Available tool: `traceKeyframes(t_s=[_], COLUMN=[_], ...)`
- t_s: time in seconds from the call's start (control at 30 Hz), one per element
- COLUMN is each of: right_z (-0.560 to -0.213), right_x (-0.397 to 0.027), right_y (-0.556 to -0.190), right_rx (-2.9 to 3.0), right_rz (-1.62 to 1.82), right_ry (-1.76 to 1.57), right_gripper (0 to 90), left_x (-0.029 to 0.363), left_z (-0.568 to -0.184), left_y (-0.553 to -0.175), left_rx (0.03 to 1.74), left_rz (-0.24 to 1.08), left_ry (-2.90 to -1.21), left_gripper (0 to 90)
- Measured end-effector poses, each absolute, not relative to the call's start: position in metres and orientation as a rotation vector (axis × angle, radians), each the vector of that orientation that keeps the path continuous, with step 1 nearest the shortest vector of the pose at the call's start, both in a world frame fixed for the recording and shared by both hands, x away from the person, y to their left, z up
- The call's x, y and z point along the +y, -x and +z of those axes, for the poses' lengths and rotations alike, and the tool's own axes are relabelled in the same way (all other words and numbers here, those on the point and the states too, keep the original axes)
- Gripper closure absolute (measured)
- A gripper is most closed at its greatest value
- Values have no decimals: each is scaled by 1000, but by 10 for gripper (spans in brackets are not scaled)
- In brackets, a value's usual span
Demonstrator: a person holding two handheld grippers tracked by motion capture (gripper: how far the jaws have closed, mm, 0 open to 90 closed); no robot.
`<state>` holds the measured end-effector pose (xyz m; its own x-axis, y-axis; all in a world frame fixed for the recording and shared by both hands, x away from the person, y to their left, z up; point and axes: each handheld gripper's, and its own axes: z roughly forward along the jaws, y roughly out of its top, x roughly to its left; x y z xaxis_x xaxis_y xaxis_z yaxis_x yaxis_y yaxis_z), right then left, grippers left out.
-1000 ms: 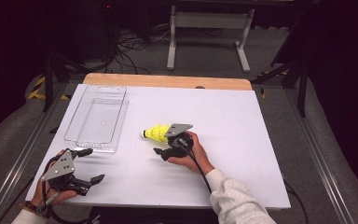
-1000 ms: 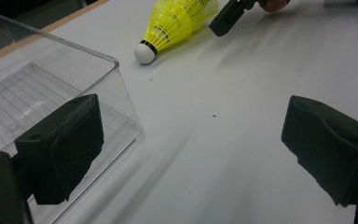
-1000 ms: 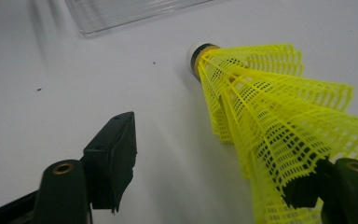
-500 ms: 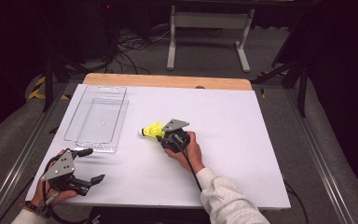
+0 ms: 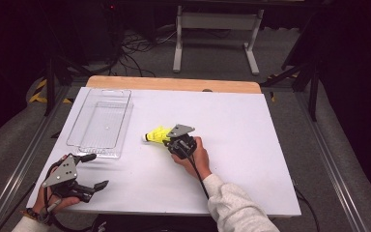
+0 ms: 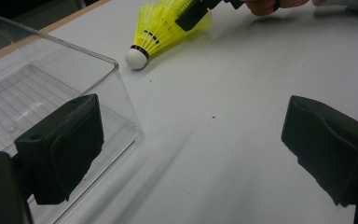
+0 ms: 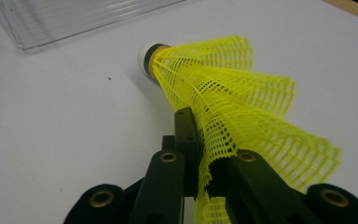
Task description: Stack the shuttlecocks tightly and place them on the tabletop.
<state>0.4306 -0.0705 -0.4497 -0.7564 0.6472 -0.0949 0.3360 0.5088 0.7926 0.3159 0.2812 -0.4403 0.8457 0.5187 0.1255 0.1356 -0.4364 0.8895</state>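
Note:
A yellow mesh shuttlecock (image 5: 154,135) with a white cork tip lies on its side at the middle of the white table (image 5: 251,145). My right gripper (image 5: 167,139) is shut on the shuttlecock's skirt; its jaws have just been closing. In the right gripper view the skirt (image 7: 233,93) is pinched flat between the black fingertips (image 7: 186,126). My left gripper (image 5: 95,170) rests open at the front left corner, with nothing between its pads (image 6: 60,149). From there the shuttlecock (image 6: 161,28) lies ahead, tip toward me.
A clear plastic tray (image 5: 96,153) stands at the left of the table, just ahead of my left gripper; its near corner (image 6: 116,79) is close to the left pad. The tray's edge (image 7: 74,28) lies beyond the shuttlecock's tip.
The right gripper's jaws have closed on the shuttlecock's skirt. The left hand has stayed put.

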Motion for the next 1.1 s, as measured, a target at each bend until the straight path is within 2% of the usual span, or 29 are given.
traceKeyframes(t_s=[0.23,0.37,0.5,0.6,0.8,1.1], right_z=[-448,-449,-450,-449,-444,-450], right_x=[-71,-69,-69,-71,-74,-55], right_y=[-428,-426,-427,-428,-424,-426], right_rx=[2377,2386,2410,2449,2501,2490], right_rz=[1139,1135,1158,1188,1260,1231], right_ry=[-811,-801,-794,-780,-719,-786], right_gripper=[876,848,738,610,466,339], left_x=[281,281,281,280,280,278], left_z=[-440,-440,-440,-439,-439,-440], left_y=[-318,-318,-317,-317,-317,-318], left_rx=[483,482,478,471,476,479], left_rz=[467,465,466,467,471,459], left_ry=[-1999,-1994,-1996,-2001,-1997,-2003], left_gripper=[63,62,63,65,67,67])
